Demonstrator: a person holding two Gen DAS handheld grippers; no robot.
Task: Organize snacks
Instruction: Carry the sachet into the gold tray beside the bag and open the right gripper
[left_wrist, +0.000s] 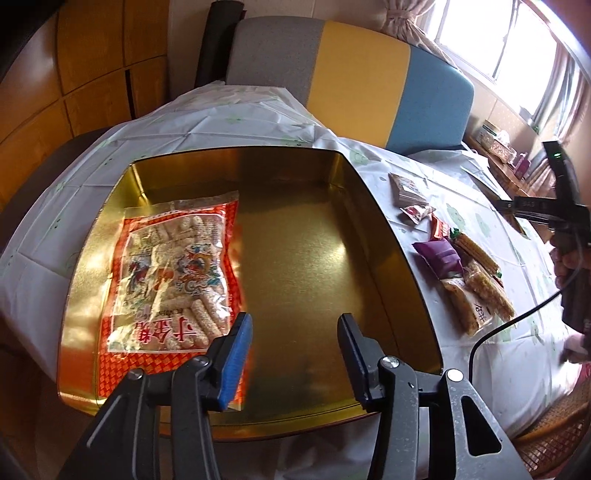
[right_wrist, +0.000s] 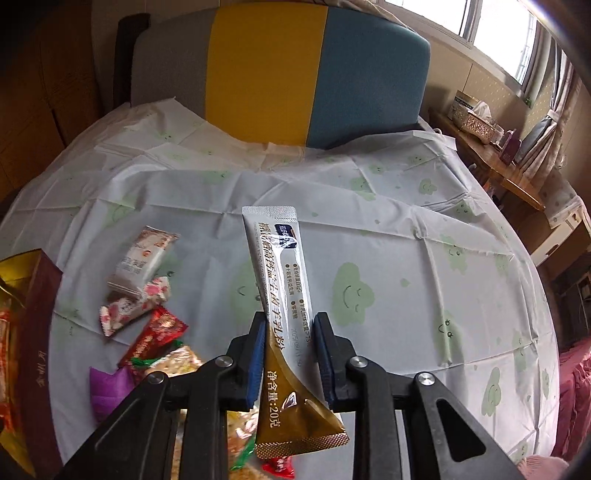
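Sachet (right_wrist: 280, 295) is being pinched lengthwise by the right gripper (right_wrist: 290, 354); tin (left_wrist: 388, 236) is lying leftward, under the half-open, empty left gripper (left_wrist: 295, 354).

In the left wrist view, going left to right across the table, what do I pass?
Large red bag of rice rolls lying in the gold tin → bare tin floor → the tin's right wall → purple packet → clear packs of yellow grain bars → right gripper body at the frame edge.
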